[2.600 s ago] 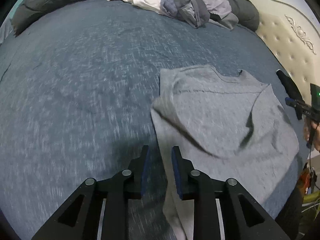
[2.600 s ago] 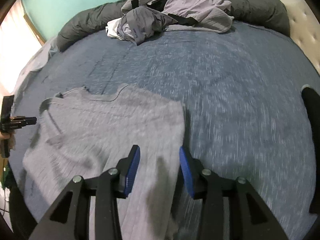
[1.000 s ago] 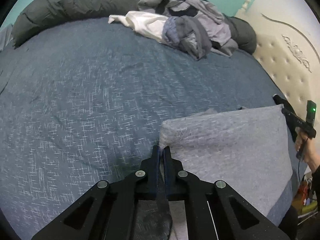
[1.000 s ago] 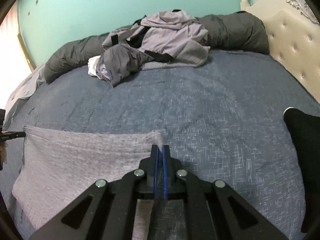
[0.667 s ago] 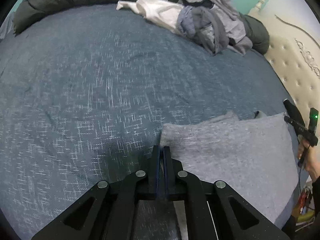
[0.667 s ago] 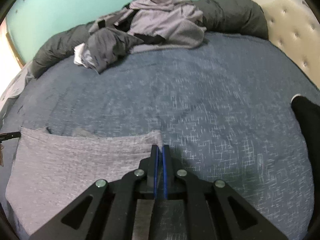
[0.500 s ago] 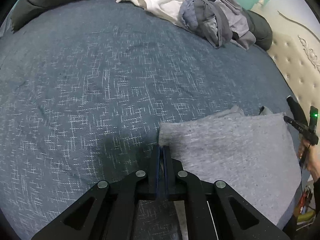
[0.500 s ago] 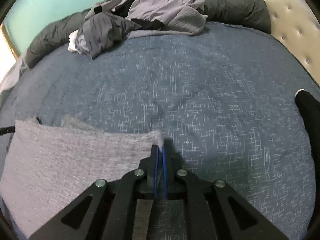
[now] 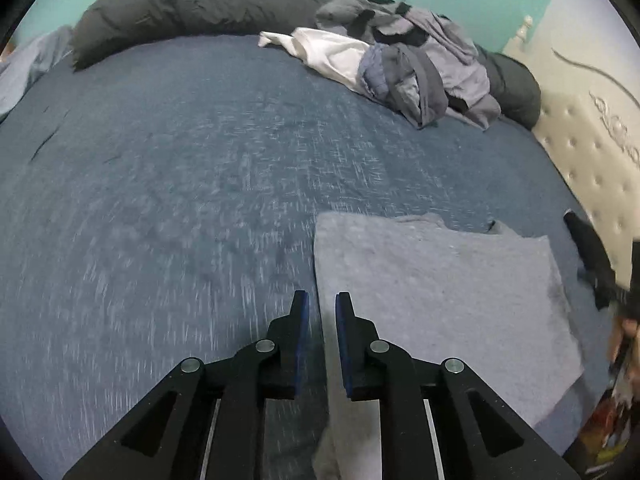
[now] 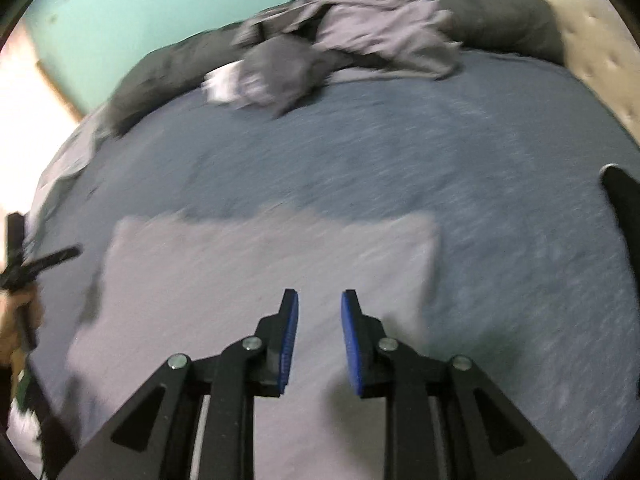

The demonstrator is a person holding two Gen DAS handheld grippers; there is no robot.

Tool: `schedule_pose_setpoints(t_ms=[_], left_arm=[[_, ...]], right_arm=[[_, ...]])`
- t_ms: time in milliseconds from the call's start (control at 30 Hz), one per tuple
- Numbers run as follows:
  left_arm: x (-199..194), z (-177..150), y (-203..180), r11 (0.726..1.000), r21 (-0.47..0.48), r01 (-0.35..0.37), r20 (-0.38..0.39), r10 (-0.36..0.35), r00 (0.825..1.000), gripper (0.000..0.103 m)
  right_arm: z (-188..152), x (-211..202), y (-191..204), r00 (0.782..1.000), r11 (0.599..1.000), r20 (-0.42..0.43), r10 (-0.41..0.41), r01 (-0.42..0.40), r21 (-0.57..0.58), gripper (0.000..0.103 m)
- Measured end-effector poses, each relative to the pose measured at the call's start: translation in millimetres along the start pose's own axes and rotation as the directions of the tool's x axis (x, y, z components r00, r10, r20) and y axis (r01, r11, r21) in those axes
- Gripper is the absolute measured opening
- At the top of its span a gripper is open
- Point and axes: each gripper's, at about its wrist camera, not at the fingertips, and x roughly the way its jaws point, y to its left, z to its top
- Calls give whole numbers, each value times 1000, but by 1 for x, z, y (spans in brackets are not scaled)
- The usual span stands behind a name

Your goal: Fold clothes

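Note:
A grey shirt (image 9: 432, 280) lies folded in a flat rectangle on the blue bedspread (image 9: 180, 184). My left gripper (image 9: 322, 300) hovers at the shirt's near left edge. Its jaws are opening, and the cloth edge runs under the gap with no pad pressing on it. In the right wrist view the same shirt (image 10: 240, 280) spreads out below my right gripper (image 10: 320, 300). Those jaws are opening too, above the cloth and gripping nothing. Each view catches the other gripper at its edge: the right gripper (image 9: 592, 264) and the left gripper (image 10: 36, 264).
A heap of unfolded clothes (image 9: 400, 68) lies at the far side, against a long dark grey bolster (image 9: 180, 8). The tufted cream headboard (image 9: 592, 152) borders the right. A black item (image 10: 624, 216) sits at the bed's right edge.
Both grippers were shut on the shirt's corners and carried them forward over the shirt. Now their jaws have parted, the cloth is let go, and both have drawn back.

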Motion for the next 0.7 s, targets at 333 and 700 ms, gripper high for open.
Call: schedule_pose_setpoints(t_ms=[333,700], left_arm=[[-46,-58,-28,1000,13,6,64,-7,998,21],[-56,-102,-10,991,-126,52,118,-37,992,49]], right_arm=[[-79,3,112,980,986,-154,126,-141,-86,14],[-107,51,152,962,996,-273,-2,-21,-81,13]])
